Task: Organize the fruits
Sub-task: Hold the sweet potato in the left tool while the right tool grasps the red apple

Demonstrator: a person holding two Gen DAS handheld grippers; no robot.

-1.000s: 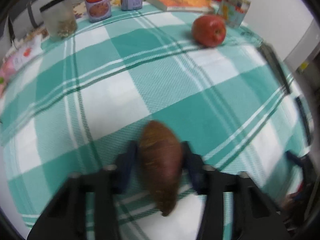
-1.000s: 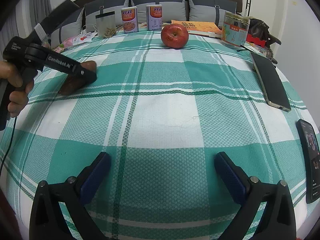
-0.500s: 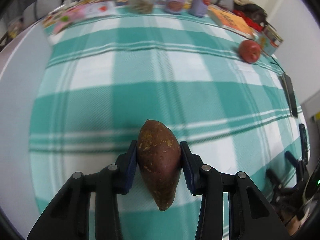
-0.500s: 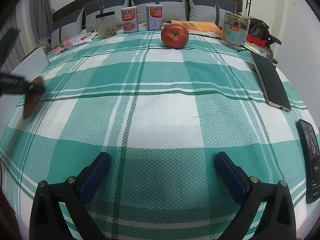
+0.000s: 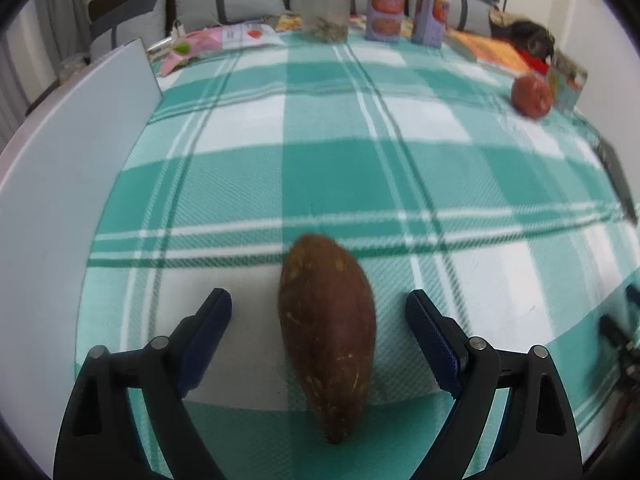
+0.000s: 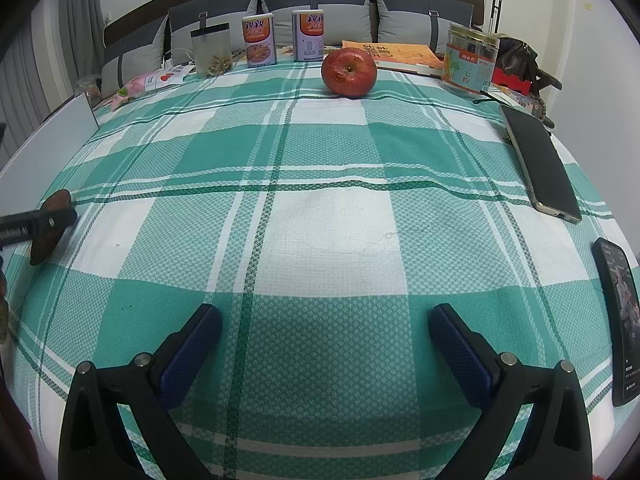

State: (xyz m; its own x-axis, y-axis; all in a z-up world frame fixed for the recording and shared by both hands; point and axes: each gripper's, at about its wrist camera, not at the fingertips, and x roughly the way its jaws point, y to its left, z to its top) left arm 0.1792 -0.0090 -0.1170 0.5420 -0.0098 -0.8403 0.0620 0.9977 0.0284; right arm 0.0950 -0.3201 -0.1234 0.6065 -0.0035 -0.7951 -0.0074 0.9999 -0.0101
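Observation:
A brown sweet potato (image 5: 328, 332) lies on the green checked cloth (image 5: 360, 184) between the fingers of my left gripper (image 5: 319, 316), which is open and not touching it. It also shows at the far left of the right wrist view (image 6: 50, 226), partly behind the left gripper's finger (image 6: 36, 224). A red apple (image 6: 349, 73) sits at the far side of the cloth; it also shows in the left wrist view (image 5: 532, 95). My right gripper (image 6: 325, 332) is open and empty over the near part of the cloth.
Two cans (image 6: 259, 41) (image 6: 308, 35), a clear jar (image 6: 211, 51), a book (image 6: 394, 56) and a labelled tub (image 6: 471, 59) stand along the far edge. Two phones (image 6: 540, 160) (image 6: 618, 320) lie at the right. A white board (image 5: 72, 152) borders the cloth's left side.
My left gripper carried the sweet potato toward the left side of the cloth, set it down and opened. The right gripper has not moved.

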